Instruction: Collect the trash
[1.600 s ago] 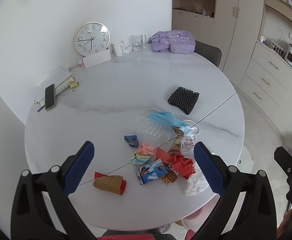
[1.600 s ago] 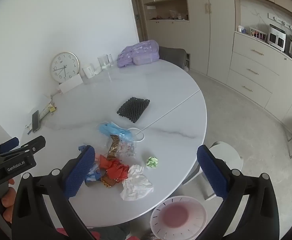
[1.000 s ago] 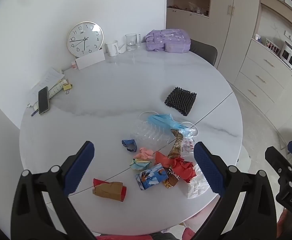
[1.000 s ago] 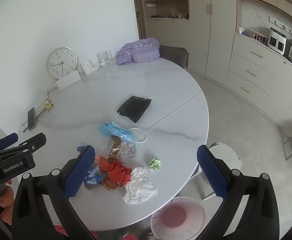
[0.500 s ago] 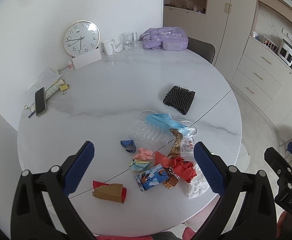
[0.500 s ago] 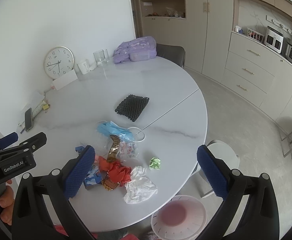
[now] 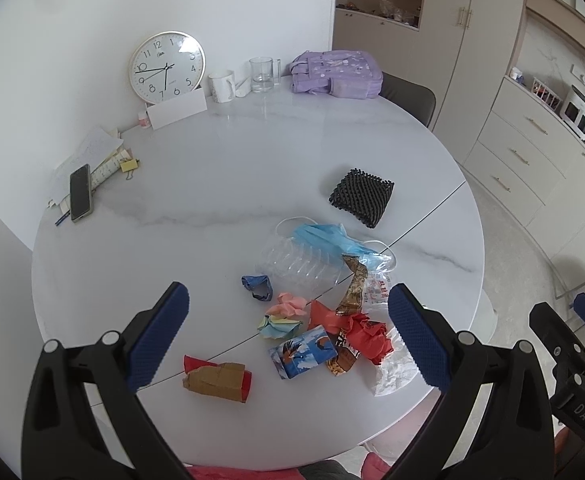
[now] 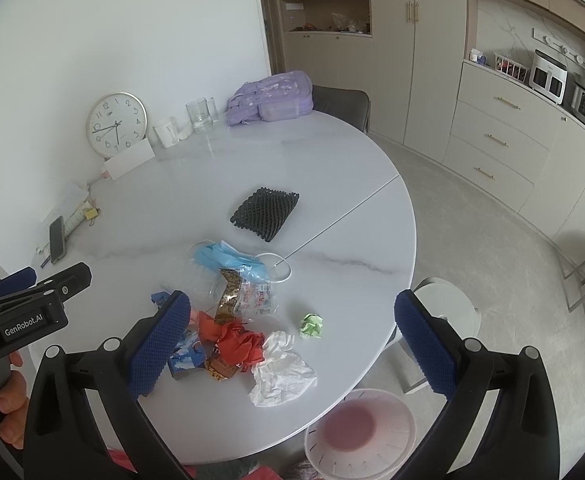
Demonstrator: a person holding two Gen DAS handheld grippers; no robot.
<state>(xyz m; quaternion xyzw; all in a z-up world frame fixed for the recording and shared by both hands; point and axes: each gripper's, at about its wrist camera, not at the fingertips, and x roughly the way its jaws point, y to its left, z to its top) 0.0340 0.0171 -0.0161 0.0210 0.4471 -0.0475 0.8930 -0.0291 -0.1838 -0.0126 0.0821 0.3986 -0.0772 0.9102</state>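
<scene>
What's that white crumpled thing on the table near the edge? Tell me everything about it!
It is a white tissue, thin soft paper scrunched into a loose, wrinkly lump. It lies flat on the round white table, close to the near edge, above a white bin on the floor. Its upper left side touches the crumpled red wrapper in the trash pile. A small green paper ball sits apart from it, just beyond. Nothing holds it; the right tool hangs open over it.

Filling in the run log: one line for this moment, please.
stage: pre-grasp | left claw: open, empty | right claw: open, empty | trash: on table | bin: below table edge
</scene>
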